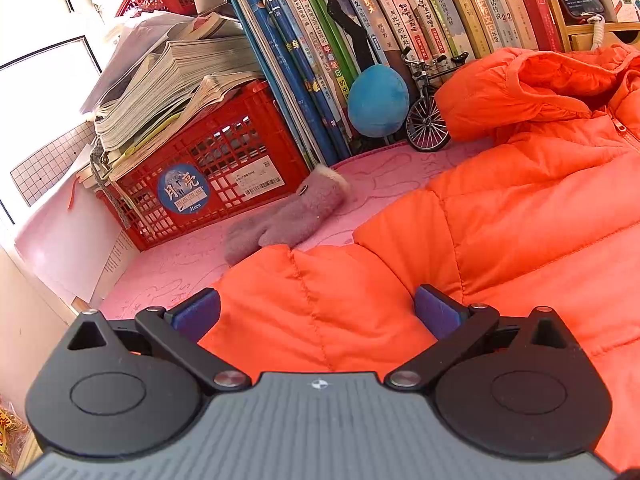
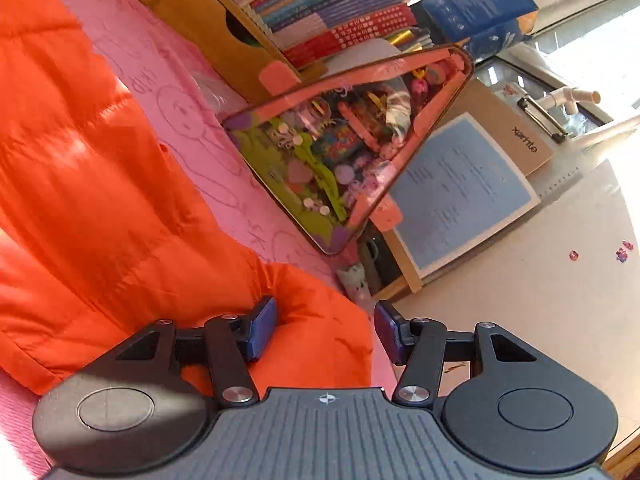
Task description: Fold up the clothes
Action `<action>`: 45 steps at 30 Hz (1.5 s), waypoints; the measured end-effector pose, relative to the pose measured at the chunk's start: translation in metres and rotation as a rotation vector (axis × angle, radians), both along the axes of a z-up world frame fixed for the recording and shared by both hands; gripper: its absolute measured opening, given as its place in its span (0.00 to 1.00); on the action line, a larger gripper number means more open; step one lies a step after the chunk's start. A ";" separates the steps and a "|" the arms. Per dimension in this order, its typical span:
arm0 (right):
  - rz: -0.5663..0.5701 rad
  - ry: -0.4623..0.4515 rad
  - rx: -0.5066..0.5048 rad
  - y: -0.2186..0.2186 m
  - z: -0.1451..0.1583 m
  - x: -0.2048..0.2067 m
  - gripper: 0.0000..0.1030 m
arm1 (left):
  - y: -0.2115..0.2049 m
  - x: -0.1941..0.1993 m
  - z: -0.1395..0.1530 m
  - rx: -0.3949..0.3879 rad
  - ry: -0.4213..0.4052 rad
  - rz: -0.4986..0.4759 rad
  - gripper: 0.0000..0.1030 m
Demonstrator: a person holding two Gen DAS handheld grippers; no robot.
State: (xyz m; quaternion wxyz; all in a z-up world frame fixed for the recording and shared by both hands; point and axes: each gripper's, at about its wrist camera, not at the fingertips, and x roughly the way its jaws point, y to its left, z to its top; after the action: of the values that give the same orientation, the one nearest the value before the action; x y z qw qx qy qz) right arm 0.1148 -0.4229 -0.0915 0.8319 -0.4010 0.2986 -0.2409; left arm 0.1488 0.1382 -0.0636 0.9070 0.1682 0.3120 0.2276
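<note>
Both jaws spread over orange quilted puffer jacket [image 1: 520,208] on pink counter [image 1: 192,256].
Left gripper [image 1: 316,312] wide, sleeve between, unpinched; right gripper [image 2: 326,330] half-open at hem corner, lower centre.

Both views bright daylight. Left wrist view: window [image 1: 44,20] blown out upper left, rest sharp, colours saturated. Right wrist view: motion-smeared throughout, glare upper right, sun patches on orange jacket [image 2: 80,152] at left. Strong fisheye bending at edges, dark corners.
</note>
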 end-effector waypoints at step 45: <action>0.503 -0.008 0.370 0.294 0.007 -0.056 0.82 | -0.019 -0.088 0.007 -0.131 -0.011 -0.089 1.00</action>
State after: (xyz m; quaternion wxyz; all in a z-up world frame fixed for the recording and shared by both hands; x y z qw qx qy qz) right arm 0.0587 -0.1294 -0.0840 0.9254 -0.3032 0.2254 0.0292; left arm 0.0609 0.1191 -0.0571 0.9269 0.1209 0.3135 0.1673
